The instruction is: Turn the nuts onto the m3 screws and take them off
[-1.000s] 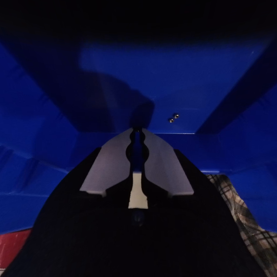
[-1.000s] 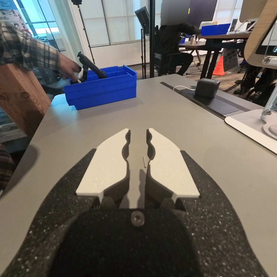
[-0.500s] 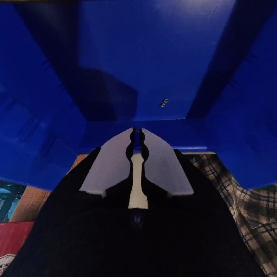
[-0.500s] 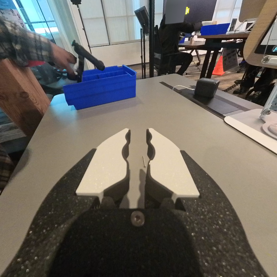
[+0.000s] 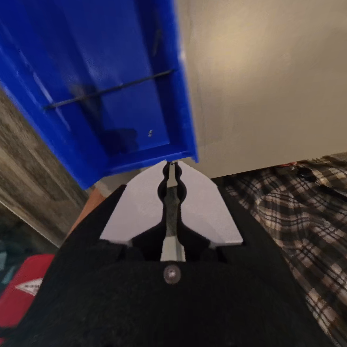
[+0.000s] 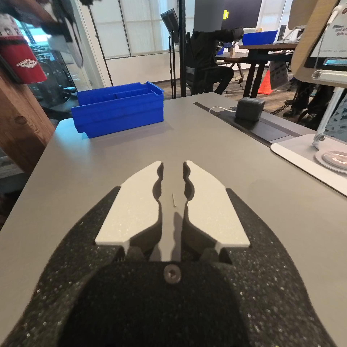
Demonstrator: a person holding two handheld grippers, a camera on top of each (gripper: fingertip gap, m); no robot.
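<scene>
The left gripper (image 5: 171,163) has lifted clear of the blue bin (image 5: 105,78), its jaws nearly shut on a tiny nut (image 5: 172,163) at the tips; two more nuts (image 5: 150,133) remain inside. The right gripper (image 6: 173,165) waits open around the screw (image 6: 173,200) lying on the table (image 6: 206,150). Both parts look light, hard and slippery, so I would pinch the screw across its shank near the head.
</scene>
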